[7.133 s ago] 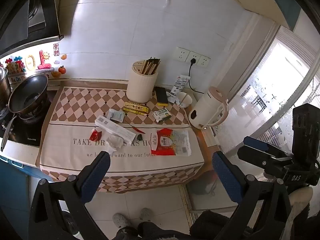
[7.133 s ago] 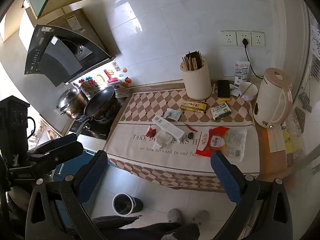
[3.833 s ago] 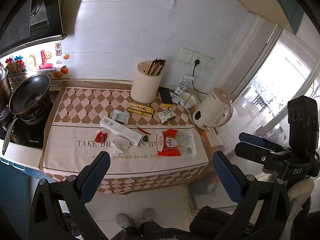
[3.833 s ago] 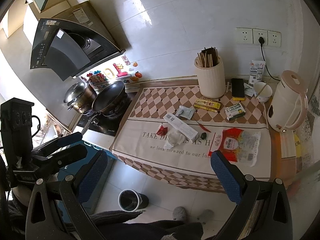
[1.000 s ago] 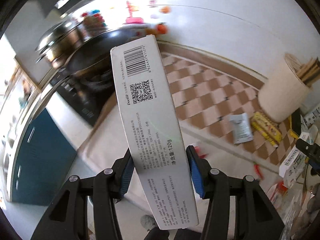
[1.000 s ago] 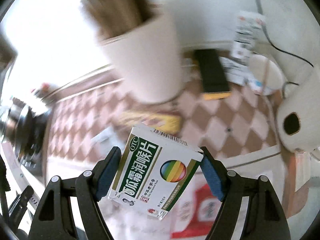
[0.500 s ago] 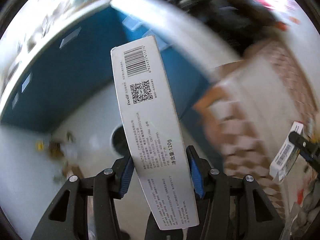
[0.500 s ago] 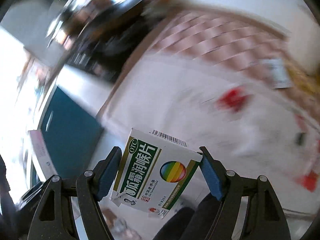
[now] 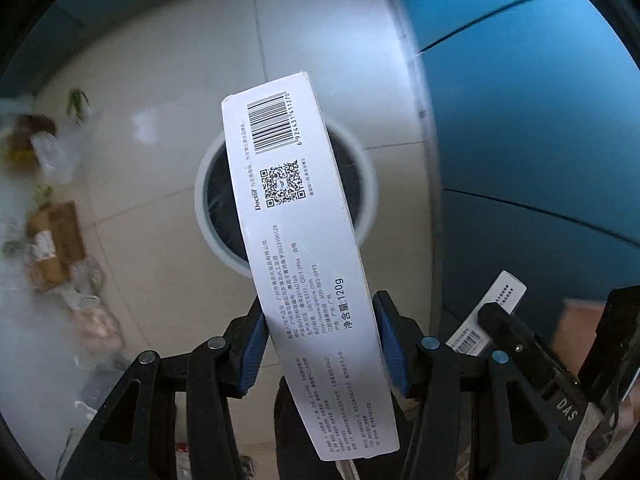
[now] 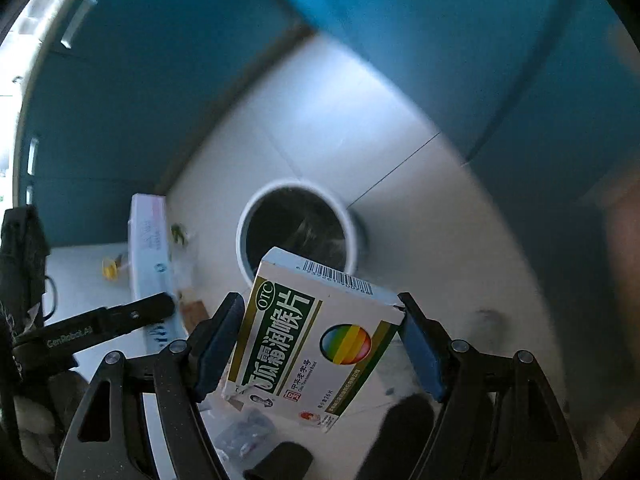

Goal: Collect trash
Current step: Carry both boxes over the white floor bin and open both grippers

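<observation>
My left gripper [image 9: 320, 340] is shut on a long white toothpaste box [image 9: 296, 240] with a barcode and QR code, held above the round white trash bin [image 9: 364, 208] on the floor. My right gripper [image 10: 320, 340] is shut on a green and white medicine box [image 10: 304, 340], also above the bin [image 10: 244, 240], whose dark inside faces me. The toothpaste box also shows at the left of the right wrist view [image 10: 148, 264], and the medicine box shows at the lower right of the left wrist view [image 9: 488, 312].
Blue cabinet fronts [image 9: 540, 140] stand beside the bin on the pale tiled floor [image 9: 140, 60]. Loose litter and a cardboard piece [image 9: 56, 240] lie on the floor to the left. My dark shoes [image 10: 400, 432] are at the bottom.
Both grippers swung down from the counter to the floor, each still holding its box. The trash bin is now right below both boxes.
</observation>
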The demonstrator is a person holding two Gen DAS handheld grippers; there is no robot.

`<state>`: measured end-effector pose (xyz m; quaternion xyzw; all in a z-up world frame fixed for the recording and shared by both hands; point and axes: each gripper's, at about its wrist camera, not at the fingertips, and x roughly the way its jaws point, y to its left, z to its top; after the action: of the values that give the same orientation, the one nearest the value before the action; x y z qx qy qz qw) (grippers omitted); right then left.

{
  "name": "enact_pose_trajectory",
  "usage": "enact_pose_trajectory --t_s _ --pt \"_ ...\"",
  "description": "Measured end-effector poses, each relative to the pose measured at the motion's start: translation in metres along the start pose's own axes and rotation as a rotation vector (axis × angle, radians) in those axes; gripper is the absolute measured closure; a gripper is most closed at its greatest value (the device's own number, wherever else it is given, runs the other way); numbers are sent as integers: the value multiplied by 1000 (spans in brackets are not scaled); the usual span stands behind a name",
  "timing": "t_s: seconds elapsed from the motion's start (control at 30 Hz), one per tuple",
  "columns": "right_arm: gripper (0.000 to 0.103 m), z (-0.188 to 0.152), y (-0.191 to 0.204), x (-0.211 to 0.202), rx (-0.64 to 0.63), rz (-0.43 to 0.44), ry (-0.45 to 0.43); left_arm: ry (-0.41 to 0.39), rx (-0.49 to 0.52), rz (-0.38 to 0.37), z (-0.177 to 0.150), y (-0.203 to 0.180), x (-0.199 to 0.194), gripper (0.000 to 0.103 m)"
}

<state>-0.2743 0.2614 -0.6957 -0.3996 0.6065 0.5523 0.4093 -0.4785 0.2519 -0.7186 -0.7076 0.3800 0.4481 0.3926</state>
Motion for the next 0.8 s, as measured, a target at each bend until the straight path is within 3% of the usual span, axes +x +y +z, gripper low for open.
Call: enact_pose_trajectory --t_s 0.13,0.2,0.23,0.27,0.33,0.4,0.43,0.6,0.67,0.8 --pt "25 15 4 85 -39 21 47 29 -36 -39 28 36 47 54" --pt "25 21 7 117 -59 20 65 22 -49 -63 35 51 60 41" --pt "25 23 10 132 -64 24 75 18 -58 -72 37 59 65 21" --pt "25 24 13 145 -68 28 82 7 -70 -76 35 64 65 13" --pt "25 24 21 165 -90 14 94 -10 -97 -77 31 77 67 12" --pt "15 33 24 176 -110 0 101 -29 -128 -60 27 82 64 10" --pt "2 45 21 182 -125 -19 106 -28 -125 -67 22 85 61 7" --pt "0 45 27 184 -181 -105 93 -198 -140 144 -5 98 34 6" --pt "0 46 29 181 -211 -149 77 -230 -144 216 -21 98 25 6" --pt "0 36 36 150 -297 -257 38 -261 -164 255 -49 96 3 6"
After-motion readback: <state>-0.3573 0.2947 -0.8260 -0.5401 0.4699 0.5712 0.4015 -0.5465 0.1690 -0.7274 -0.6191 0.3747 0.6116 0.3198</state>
